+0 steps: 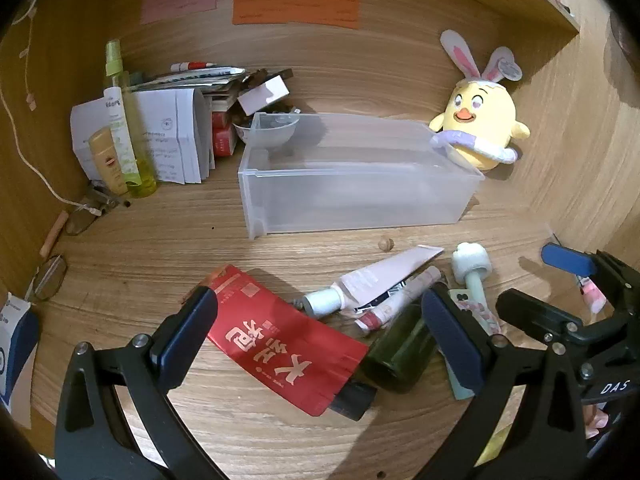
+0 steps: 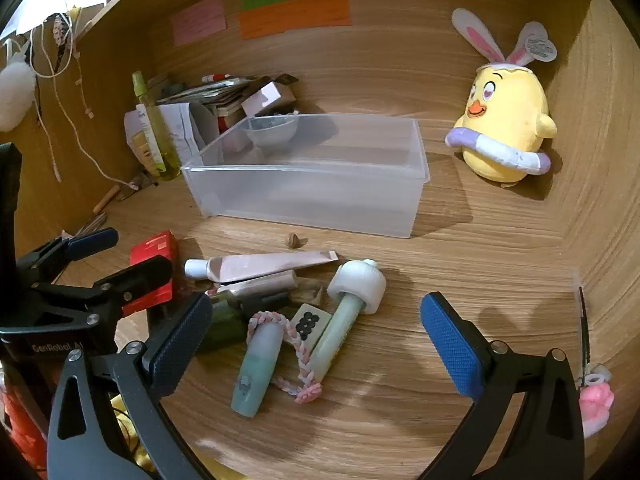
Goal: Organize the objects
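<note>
1. Left gripper (image 1: 320, 332) nearest the lens, jaws wide, holding nothing; the red packet (image 1: 280, 344) with white characters lies flat on the desk (image 1: 160, 248) between its fingers.
2. Right gripper (image 2: 316, 344) also spread wide, holding nothing; between its fingers lie a pale green tube (image 2: 256, 368), a braided pink band (image 2: 296, 356), a mahjong tile (image 2: 310, 322) and a white-capped green bottle (image 2: 352, 308).
3. Pink squeeze tube (image 2: 260, 266) and dark green bottle (image 1: 400, 348) lie in the same heap.
4. Clear plastic bin (image 2: 312, 196) sits beyond the heap, well apart from both grippers.
5. Yellow chick plush (image 2: 504, 128) stands right of the bin.
</note>
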`<state>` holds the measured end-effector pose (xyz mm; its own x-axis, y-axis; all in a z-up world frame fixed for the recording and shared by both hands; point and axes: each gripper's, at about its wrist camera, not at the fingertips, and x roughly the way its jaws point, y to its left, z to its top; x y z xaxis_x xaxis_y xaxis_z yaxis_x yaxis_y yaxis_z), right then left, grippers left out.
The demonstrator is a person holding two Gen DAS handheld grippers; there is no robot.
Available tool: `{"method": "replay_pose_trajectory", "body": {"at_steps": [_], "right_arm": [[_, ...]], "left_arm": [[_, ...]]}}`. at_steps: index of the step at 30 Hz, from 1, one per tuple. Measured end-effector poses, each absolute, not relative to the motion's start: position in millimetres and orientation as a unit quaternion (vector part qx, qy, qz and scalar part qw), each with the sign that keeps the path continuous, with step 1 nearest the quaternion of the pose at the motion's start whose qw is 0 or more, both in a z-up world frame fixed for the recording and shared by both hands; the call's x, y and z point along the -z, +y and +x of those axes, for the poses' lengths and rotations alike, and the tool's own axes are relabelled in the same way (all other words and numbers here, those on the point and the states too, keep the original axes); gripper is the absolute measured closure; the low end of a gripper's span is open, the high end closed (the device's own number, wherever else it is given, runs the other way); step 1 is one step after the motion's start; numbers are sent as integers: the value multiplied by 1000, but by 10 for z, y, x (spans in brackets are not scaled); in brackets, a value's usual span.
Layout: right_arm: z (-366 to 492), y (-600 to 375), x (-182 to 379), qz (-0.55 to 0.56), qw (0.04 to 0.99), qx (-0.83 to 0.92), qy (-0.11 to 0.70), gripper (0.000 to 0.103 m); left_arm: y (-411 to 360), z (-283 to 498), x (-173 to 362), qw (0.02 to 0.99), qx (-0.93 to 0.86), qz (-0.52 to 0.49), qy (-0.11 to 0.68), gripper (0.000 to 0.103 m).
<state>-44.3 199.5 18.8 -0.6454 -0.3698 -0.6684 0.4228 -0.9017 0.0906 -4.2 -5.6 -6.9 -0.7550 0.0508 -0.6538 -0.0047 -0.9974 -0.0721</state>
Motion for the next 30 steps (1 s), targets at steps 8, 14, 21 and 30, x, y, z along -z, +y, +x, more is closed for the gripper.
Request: {"method": "replay_pose_trajectory", "body": {"at_steps": [8, 14, 21, 30], "right_arm": [[-440, 1987, -189, 360, 218, 906, 37, 0], [-448, 2007, -177, 363, 218, 906, 32, 0], [-449, 2021, -182, 363, 217, 906, 29, 0], [-467, 2045, -185, 364, 214, 906, 24, 0]], "left_arm": [[22, -14, 51, 17, -938, -345, -24, 0], [28, 1, 19, 20, -939, -343, -23, 0], [15, 20, 3, 20, -939, -343, -27, 0], [29, 24, -9, 21, -939, -342, -26, 0]]}}
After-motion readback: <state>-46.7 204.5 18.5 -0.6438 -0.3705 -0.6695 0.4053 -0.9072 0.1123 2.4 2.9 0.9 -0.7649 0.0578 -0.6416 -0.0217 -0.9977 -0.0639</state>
